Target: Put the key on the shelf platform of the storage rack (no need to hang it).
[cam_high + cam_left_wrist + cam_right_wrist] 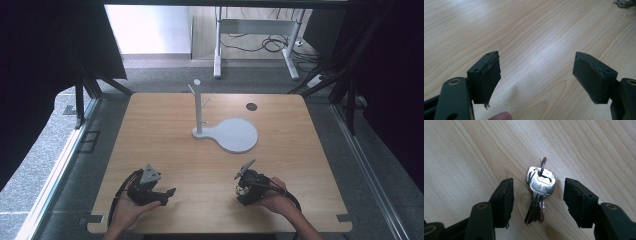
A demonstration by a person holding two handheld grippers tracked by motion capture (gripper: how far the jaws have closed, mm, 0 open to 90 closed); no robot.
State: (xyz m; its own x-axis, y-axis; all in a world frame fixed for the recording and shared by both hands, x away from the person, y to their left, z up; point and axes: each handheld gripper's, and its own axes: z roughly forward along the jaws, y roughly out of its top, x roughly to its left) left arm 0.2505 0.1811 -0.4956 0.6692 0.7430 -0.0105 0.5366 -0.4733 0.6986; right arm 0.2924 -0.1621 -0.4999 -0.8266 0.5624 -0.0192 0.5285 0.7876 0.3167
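The keys [539,195] are seen lying flat on the desk [165,125] between the jaws of the right tool [538,202] — neither pad touches them, and the jaws stand spread. The ring points away from the tool. The left tool [536,77] is held low over bare wood, jaws wide apart, nothing between them. A stand [199,107] is set farther back.

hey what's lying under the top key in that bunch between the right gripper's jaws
Under the top key lies at least one more silver key, its head and blade tip peeking out, all flat on the wooden table. How many keys are stacked there is covered. The right gripper straddles them, open.
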